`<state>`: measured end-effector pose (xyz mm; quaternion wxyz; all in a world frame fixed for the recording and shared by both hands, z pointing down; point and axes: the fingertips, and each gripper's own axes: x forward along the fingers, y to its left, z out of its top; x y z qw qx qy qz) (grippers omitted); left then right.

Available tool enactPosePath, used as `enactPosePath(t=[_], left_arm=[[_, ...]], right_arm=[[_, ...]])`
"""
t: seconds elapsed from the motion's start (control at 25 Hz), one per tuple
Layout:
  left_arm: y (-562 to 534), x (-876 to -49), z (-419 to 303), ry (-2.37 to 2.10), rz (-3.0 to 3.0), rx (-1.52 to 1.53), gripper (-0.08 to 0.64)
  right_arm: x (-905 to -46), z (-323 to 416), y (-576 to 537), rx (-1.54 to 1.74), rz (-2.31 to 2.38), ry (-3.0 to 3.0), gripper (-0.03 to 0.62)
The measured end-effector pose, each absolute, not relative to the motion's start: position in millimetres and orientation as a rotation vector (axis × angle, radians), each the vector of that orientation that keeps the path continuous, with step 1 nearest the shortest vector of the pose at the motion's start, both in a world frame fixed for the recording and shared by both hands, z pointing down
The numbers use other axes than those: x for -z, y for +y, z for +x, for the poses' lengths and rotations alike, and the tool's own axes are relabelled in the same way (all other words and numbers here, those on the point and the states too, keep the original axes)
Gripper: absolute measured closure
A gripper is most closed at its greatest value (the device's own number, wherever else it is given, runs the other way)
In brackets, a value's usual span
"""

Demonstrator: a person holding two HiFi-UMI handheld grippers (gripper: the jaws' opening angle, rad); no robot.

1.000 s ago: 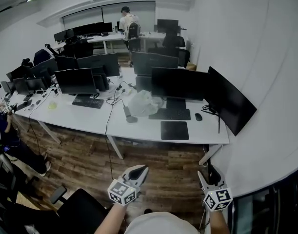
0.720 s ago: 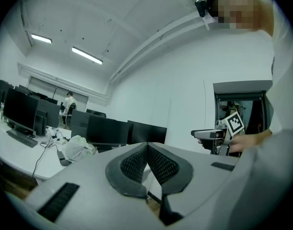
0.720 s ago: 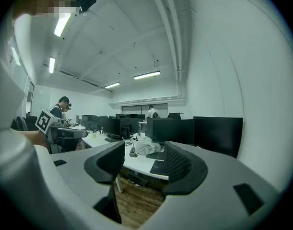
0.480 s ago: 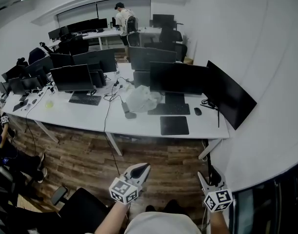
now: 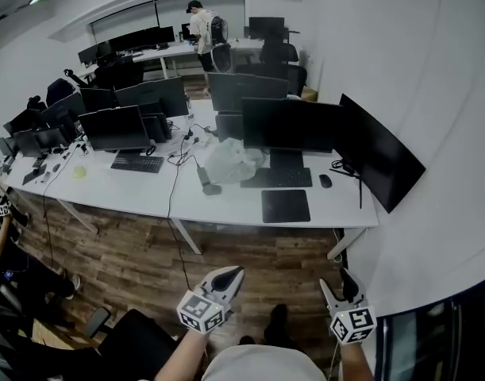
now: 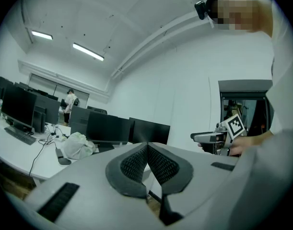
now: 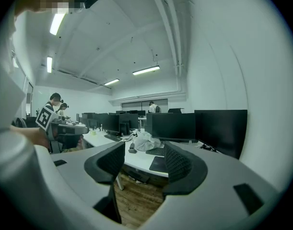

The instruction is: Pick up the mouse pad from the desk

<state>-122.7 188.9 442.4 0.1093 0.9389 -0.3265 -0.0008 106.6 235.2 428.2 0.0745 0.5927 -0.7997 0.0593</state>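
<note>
The dark square mouse pad (image 5: pixel 286 205) lies flat near the front edge of the white desk (image 5: pixel 226 205), in front of a keyboard (image 5: pixel 276 178); the right gripper view shows the mouse pad (image 7: pixel 158 164) between its jaws, far off. My left gripper (image 5: pixel 230 275) hangs over the wooden floor, well short of the desk, its pads touching with nothing between them. My right gripper (image 5: pixel 339 285) is held at the lower right, also short of the desk, jaws spread and empty.
A mouse (image 5: pixel 325 181) sits right of the keyboard, a crumpled white bag (image 5: pixel 230 163) to its left. Dark monitors (image 5: pixel 294 125) line the desk's back. An office chair (image 5: pixel 131 344) stands at lower left. A person (image 5: pixel 201 27) stands at the far desks. A white wall (image 5: pixel 433 117) runs along the right.
The view has drifted a little; the desk and mouse pad now sit slightly lower and to the right. The far person walked left. Both grippers keep nearly the same place.
</note>
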Motion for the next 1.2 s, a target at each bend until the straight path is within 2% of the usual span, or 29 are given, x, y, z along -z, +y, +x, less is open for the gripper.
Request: enactPosePath(t=[0.72, 1.2], left_arm=[[61, -454, -54, -1.05, 2.721, -0.05, 0.543], [15, -468, -8, -1.132, 2.665, -0.119, 0.543]], right_arm=[[-441, 167, 81, -0.203, 1.638, -2.46, 0.324], [-463, 208, 18, -0.279, 1.56, -2.517, 0.324]])
